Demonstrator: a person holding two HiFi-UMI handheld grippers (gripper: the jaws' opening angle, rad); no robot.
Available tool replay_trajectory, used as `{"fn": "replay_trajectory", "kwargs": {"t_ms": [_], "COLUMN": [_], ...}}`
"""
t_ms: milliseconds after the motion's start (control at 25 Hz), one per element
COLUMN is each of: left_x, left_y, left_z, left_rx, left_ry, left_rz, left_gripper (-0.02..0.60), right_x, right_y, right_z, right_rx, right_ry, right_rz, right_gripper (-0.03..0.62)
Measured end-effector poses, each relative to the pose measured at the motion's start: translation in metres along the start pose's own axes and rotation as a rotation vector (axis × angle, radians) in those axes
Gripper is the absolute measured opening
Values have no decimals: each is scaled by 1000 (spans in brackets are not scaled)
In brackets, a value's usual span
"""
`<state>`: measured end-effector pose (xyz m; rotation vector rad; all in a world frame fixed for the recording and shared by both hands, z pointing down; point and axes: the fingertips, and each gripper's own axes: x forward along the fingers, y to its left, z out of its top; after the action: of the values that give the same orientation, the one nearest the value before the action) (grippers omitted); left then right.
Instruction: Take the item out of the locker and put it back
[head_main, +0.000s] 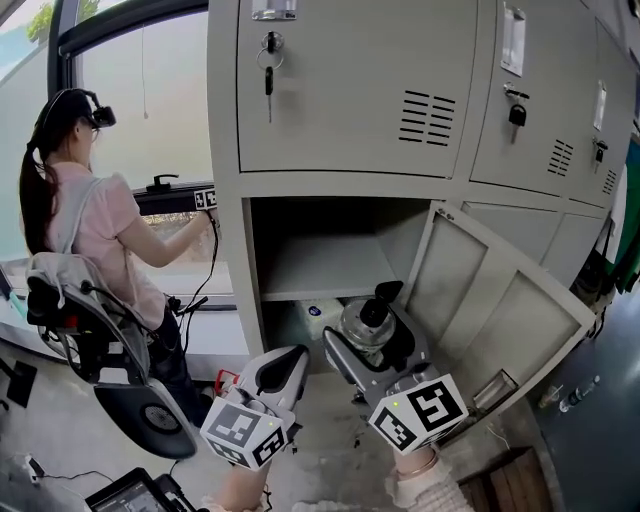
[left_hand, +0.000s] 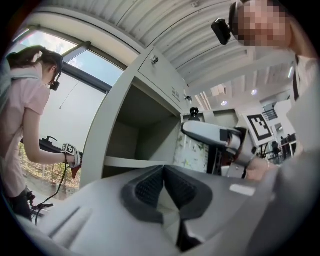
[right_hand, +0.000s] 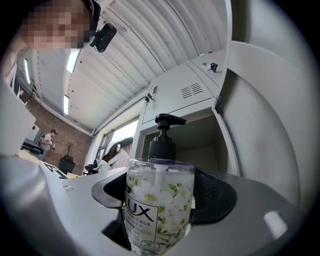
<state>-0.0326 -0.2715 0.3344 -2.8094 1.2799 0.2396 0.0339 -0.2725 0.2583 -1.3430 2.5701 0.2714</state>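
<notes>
A clear pump bottle (right_hand: 160, 200) with a flower label and black pump head stands upright between the jaws of my right gripper (right_hand: 162, 195), which is shut on its body. In the head view the bottle (head_main: 365, 320) and right gripper (head_main: 368, 345) hang just in front of the open locker compartment (head_main: 320, 262), near its lower shelf. Low and left of them, outside the locker, is my left gripper (head_main: 283, 368). Its dark pads (left_hand: 150, 187) meet with nothing between them. From the left gripper view the bottle (left_hand: 192, 150) shows beside the locker opening.
The locker door (head_main: 500, 300) swings out to the right, close to my right gripper. A white object (head_main: 322, 312) lies on the locker's lower level. A person in pink (head_main: 100, 230) with an office chair (head_main: 110, 350) works at the window on the left. Keys (head_main: 268, 62) hang from the upper door.
</notes>
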Motion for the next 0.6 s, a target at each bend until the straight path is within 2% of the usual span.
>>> {"fn": "replay_trajectory", "kwargs": {"t_ms": [280, 600], "left_x": [-10, -11], "left_y": [-8, -9], "left_z": [0, 20], "left_rx": [13, 59], "left_ry": [15, -7], "left_rz": [0, -9], "left_gripper": [7, 8], "right_x": [-4, 8], "right_y": [11, 15], "right_z": [-2, -2], "right_rx": [1, 12], "right_ry": [15, 32], "right_rz": [13, 23], "right_gripper": [365, 365]}}
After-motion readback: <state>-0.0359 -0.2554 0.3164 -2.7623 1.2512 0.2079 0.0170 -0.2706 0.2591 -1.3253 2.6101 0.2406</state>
